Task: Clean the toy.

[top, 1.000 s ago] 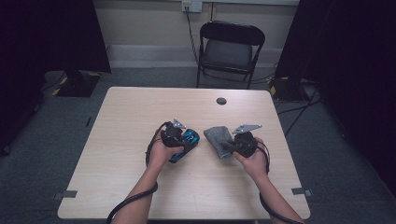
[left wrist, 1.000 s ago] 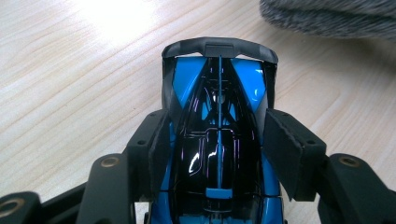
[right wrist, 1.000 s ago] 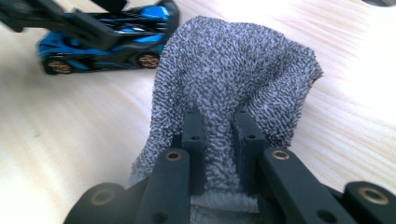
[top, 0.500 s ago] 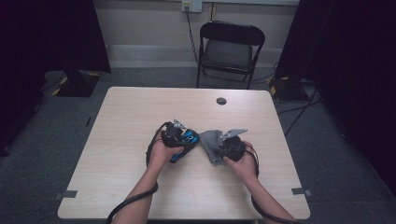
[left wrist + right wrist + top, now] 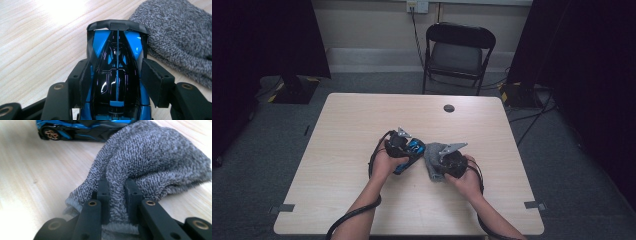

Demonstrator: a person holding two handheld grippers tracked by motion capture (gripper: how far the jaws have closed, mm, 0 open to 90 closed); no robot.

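The blue toy car (image 5: 117, 72) sat mid-surface, its long axis running along the left gripper (image 5: 404, 145), whose fingers clamped its flanks. Just right, touching it, lay the grey cloth (image 5: 150, 162), pinched tight by the right gripper (image 5: 117, 195).

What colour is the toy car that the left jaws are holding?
The toy car is bright blue with glossy black; the left gripper view shows it best.

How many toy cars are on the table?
1: a blue and black toy car near the table's middle, clamped in the left tool, beside the grey cloth.
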